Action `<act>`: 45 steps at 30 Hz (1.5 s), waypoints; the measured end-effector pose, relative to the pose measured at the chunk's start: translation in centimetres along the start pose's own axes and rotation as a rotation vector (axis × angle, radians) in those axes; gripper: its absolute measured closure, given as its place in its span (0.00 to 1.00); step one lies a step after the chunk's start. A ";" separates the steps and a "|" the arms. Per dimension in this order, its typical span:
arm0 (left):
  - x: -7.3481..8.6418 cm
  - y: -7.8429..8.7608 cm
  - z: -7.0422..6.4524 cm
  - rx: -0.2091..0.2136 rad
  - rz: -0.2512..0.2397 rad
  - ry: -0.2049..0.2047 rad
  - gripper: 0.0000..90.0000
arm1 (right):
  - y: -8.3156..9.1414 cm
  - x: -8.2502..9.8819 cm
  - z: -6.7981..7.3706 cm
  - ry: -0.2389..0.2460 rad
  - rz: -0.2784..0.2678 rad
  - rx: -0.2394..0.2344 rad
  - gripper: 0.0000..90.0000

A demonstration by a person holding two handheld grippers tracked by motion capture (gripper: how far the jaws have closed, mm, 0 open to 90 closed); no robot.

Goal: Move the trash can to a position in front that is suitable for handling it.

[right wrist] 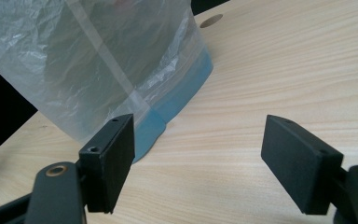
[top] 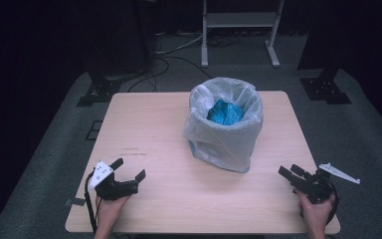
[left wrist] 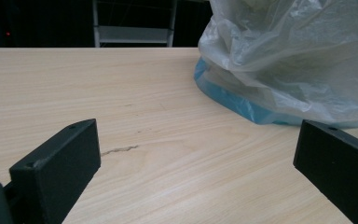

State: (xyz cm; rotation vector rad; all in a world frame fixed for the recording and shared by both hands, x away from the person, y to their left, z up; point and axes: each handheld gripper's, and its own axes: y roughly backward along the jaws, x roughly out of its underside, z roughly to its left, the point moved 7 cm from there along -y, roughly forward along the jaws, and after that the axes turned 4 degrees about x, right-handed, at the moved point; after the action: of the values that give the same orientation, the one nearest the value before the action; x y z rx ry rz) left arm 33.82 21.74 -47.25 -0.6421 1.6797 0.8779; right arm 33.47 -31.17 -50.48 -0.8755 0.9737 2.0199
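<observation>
A small blue bin lined with a clear plastic bag [top: 225, 127] stands near the middle of the wooden table [top: 149, 134], with crumpled blue material [top: 225, 112] inside. My left gripper [top: 128, 169] rests at the table's front left, open and empty, jaws pointing toward the bin. Its own view has the bag [left wrist: 289, 60] ahead on the right, well beyond the jaws. My right gripper [top: 289, 172] sits at the front right, open and empty too. In the right gripper view the bag [right wrist: 98, 60] and the bin's blue base [right wrist: 177, 102] stand ahead on the left.
A white metal stand [top: 238, 30] and cables [top: 174, 55] lie on the grey floor behind the table. Black equipment bases [top: 97, 89] [top: 326, 87] flank the table's far corners. A round hole [right wrist: 210, 20] marks the tabletop in the right gripper view.
</observation>
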 end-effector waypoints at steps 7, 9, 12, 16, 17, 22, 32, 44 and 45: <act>0.2 -0.1 0.0 0.005 0.009 -0.002 0.00 | 0.1 -0.1 -0.2 -0.014 -0.003 -0.006 0.27; 0.2 0.0 0.2 -0.001 0.011 -0.006 0.00 | 0.1 -0.2 -0.1 -0.005 0.000 -0.010 0.27; 0.2 0.3 0.5 -0.004 0.005 0.000 0.00 | 0.0 -0.5 0.1 -0.006 -0.001 -0.013 0.27; 0.2 0.4 0.5 -0.007 0.005 0.004 0.00 | -0.4 -0.8 0.5 0.006 0.007 -0.021 0.27; 0.2 0.4 0.5 -0.007 0.007 0.002 0.00 | -0.5 -1.0 0.7 0.008 0.011 -0.025 0.27; 0.4 0.1 0.3 0.000 0.015 0.002 0.00 | -1.0 -2.4 1.4 0.003 0.012 -0.052 0.27; 0.3 0.2 0.3 -0.003 0.015 -0.001 0.00 | -3.1 -8.5 5.5 0.072 0.014 -0.109 0.27; 0.5 0.3 0.5 -0.009 0.021 -0.013 0.00 | -6.5 -14.4 10.3 0.092 0.025 -0.148 0.27; 0.5 0.2 0.5 -0.009 0.020 -0.017 0.00 | -6.9 -14.6 10.5 0.090 0.036 -0.135 0.27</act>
State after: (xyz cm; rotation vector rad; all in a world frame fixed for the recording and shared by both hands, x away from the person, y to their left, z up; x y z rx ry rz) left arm 33.80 22.30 -47.72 -0.6230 1.6710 0.9030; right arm 43.88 -23.73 -36.09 -1.0353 0.9154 2.1115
